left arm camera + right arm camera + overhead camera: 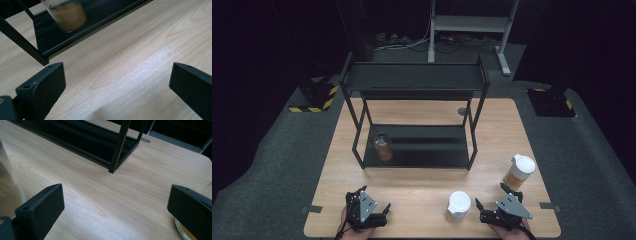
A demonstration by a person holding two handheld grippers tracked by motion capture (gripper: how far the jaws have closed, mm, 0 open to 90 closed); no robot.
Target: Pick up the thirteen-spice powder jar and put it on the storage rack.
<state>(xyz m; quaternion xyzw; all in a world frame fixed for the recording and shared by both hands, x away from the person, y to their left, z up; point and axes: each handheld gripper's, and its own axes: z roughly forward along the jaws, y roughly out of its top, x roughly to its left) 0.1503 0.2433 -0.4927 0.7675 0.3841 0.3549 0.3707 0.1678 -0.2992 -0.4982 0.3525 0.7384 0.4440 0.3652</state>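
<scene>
Jaws wide on right hand-held gripper (492,210), nothing held: shift toward white-lidded jar (458,206) just off its left jaw, straddle squarely, close mid-body.

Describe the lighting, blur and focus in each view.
High view: lit table, surroundings nearly black, picture soft. Left gripper view: jar on the rack slightly blurred, wood grain sharp. Right gripper view: near glass blurred at the left edge.

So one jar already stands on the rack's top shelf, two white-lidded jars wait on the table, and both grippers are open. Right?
Not quite: the jar stands on the rack's bottom shelf, as the high view shows. Two white-lidded jars wait on the table; both grippers are open.
</scene>
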